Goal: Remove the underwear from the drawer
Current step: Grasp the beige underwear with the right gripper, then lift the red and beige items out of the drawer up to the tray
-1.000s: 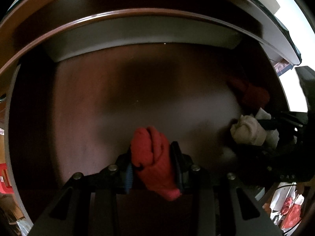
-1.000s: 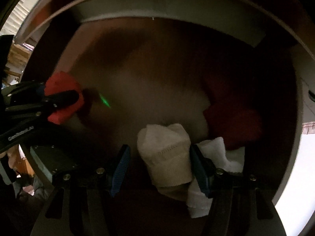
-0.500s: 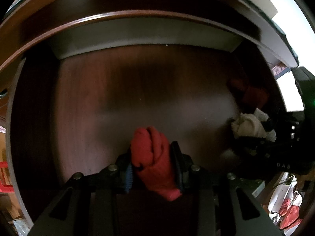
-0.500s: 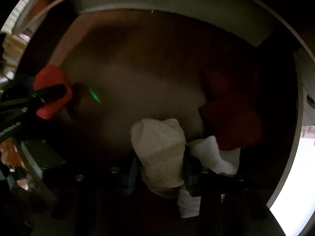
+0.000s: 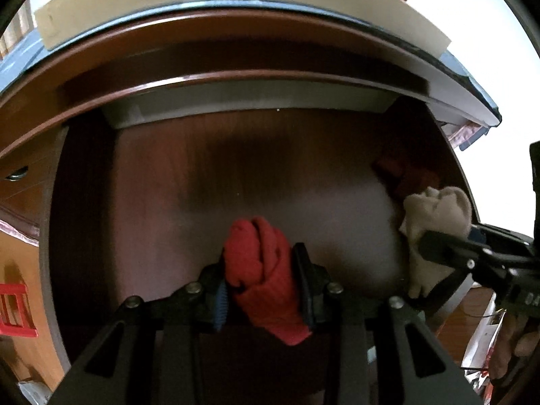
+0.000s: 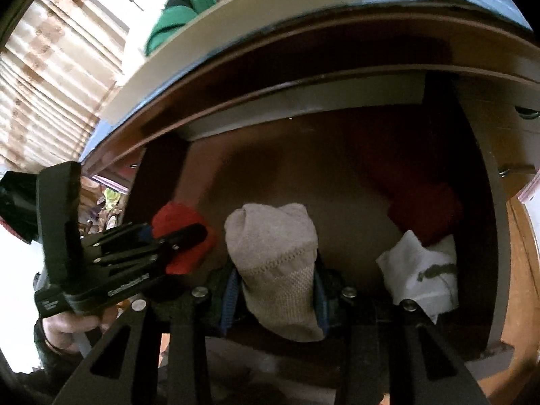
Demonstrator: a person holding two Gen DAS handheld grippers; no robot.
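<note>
Left tongs [image 5: 261, 266] clench a red garment [image 5: 260, 270]; right tongs [image 6: 275, 283] clench a beige garment [image 6: 273, 260]; both bundles run lengthwise between the jaws, above the open drawer [image 5: 84, 202]; a white piece [image 6: 422, 266] lies inside at four o'clock of the right tongs, nearer them.

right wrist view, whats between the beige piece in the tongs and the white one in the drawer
Only bare drawer floor: in the right wrist view, nothing lies between the beige garment and the white garment.
</note>
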